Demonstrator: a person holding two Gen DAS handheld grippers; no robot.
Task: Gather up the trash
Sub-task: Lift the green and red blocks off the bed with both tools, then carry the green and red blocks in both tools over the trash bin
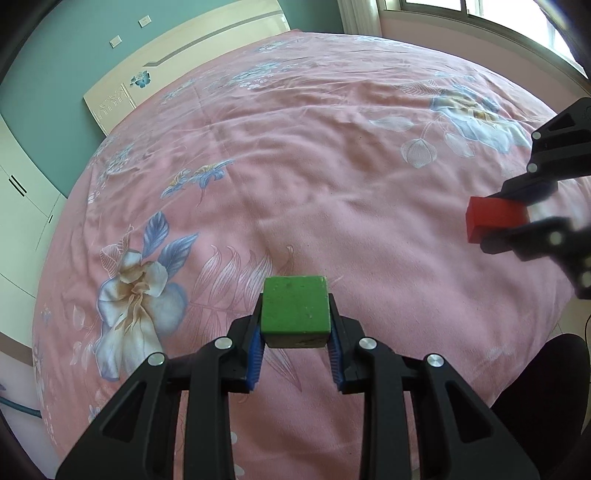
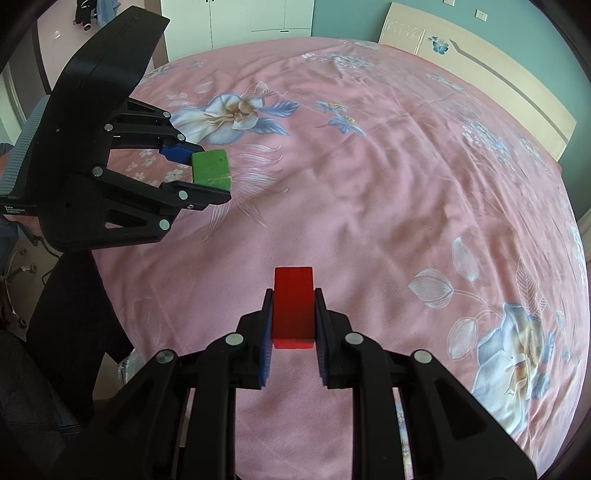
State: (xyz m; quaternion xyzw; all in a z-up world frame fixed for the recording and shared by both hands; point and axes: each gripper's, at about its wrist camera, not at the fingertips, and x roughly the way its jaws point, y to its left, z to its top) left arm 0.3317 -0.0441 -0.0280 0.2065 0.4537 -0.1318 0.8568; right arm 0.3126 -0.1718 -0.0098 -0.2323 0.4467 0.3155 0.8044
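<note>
- Left claw point(image 1: 295, 314): nearly closed, its blue pads pressing both sides of a green block point(image 1: 294, 311); showing in the right wrist view at the left, with the block sticking out past its tips.
- Green block: a scuffed cube, sitting clamped between the left claw's fingers and hanging above the bedspread, clear of the fabric.
- Right claw point(image 2: 293, 314): drawn in as tight as it goes, gripping a red block point(image 2: 293, 302) between its pads; appearing at the right edge of the left wrist view, blurred.
- Red block: a narrow oblong, lying lengthways between the right claw's fingers, its far end jutting beyond the tips, held above the bedspread.
- Bed point(image 1: 314, 166): lying under both claws, wearing a pink bedspread printed with large white and blue flowers.
- Headboard point(image 1: 192, 62): cream, standing at the far end of the bed against a teal wall.
- Wardrobe point(image 2: 236, 18): white doors, standing beyond the bed's far left corner in the right wrist view.
</note>
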